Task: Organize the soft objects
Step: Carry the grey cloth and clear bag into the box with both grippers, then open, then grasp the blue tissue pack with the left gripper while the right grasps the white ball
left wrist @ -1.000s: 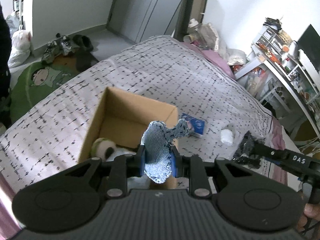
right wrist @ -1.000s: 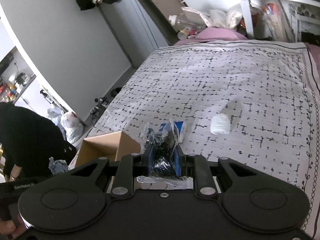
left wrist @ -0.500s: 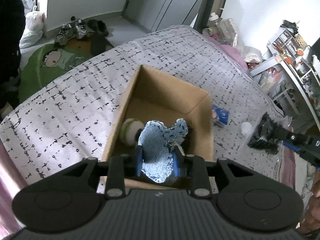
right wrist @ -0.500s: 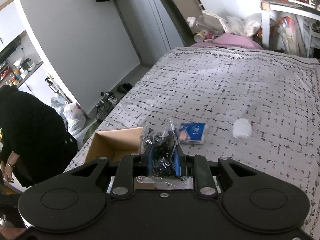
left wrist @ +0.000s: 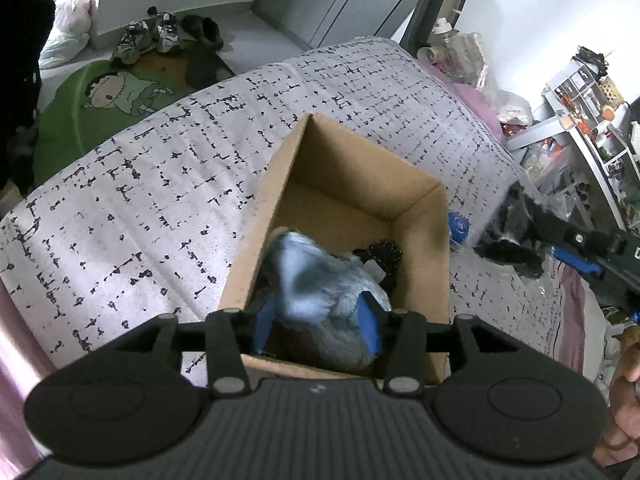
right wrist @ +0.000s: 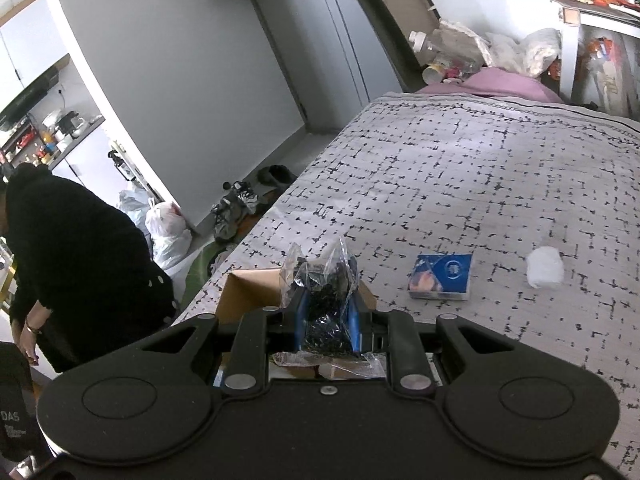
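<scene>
The left gripper (left wrist: 316, 322) stands with its blue pads spread apart, and the blurred pale blue woven cloth (left wrist: 320, 280) sits between them, inside the open brown cardboard box (left wrist: 416, 200) on the patterned grey bedspread (left wrist: 160, 184). If the cloth snags on a pad, it could lift out again as the gripper rises. The right gripper (right wrist: 326, 316) is clamped on a clear plastic bag of black fabric (right wrist: 324, 300), beside the box; a loose grip could drop it short. Half a second ago the left pads pinched the cloth above the box; now they are wider and lower.
</scene>
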`<state>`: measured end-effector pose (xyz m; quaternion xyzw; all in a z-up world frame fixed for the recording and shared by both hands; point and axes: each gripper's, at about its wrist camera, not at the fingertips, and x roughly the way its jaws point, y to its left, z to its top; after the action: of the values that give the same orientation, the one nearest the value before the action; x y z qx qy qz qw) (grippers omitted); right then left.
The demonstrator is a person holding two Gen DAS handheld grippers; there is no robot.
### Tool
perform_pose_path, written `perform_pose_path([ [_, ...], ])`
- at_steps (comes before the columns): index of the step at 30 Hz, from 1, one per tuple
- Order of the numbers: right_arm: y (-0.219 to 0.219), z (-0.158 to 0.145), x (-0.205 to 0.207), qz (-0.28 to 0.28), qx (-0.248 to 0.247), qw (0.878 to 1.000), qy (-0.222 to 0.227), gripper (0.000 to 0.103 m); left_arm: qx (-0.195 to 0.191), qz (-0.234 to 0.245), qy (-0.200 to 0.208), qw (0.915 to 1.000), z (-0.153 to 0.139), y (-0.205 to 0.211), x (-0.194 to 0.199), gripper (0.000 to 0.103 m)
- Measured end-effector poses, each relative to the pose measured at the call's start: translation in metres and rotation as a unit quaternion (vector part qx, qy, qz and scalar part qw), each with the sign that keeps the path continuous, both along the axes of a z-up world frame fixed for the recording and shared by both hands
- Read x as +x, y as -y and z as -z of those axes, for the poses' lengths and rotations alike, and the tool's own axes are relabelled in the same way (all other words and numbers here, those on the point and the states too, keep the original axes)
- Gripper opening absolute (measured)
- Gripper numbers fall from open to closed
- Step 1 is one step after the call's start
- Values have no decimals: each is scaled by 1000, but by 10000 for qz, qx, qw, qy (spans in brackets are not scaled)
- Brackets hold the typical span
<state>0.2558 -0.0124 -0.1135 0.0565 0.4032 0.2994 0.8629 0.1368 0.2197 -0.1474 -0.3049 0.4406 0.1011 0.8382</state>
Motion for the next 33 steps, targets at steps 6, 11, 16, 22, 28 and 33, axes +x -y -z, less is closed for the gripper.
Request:
perform_pose_path([
  [6,-13,4,2,-183,284,9993,-170,26,-69,46,12,10000,1,-4,2,45],
  [11,-13,-2,-3,-136,142,9998,58,54,-69,70,10,10000,-2,-5,4,45],
  [16,1,-1,1,163,89,9998,-102,61,-22,81,88,9999,-11,-5,5,45],
  [22,19,-12,-2,278,3,9996,-39,80,72,69,183,9998,-22,2,5,56],
  [28,40,-25,0,316,-83,9995,-18,93,171,208,191,9995,-35,18,10,57],
  [33,59,-31,7,312,-109,9995,22,97,307,261,185,9990,-46,34,17,57],
])
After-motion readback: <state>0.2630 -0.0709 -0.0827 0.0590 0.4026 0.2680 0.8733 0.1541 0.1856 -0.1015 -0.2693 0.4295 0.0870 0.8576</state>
